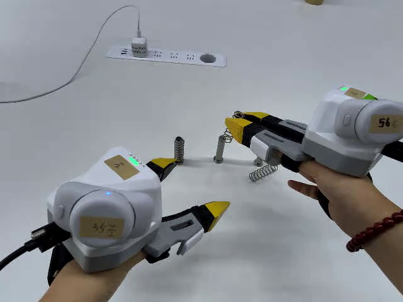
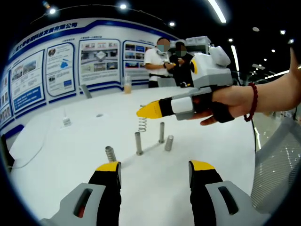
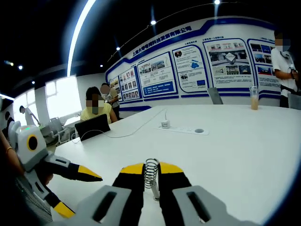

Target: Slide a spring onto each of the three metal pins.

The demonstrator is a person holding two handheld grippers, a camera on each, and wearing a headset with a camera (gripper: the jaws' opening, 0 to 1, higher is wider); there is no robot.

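While the right claw pinches a spring between its yellow tips, that spring hangs just beside the top of a bare pin, which stands upright on the white worktop. Left of it in the head view, a second pin stands with a spring around it. A third pin stands low behind the right claw, mostly hidden. A loose spring lies on its side just beside it. The left claw is spread wide and grips nothing, hovering nearer the person, apart from the pins. A power strip lies at the far side.
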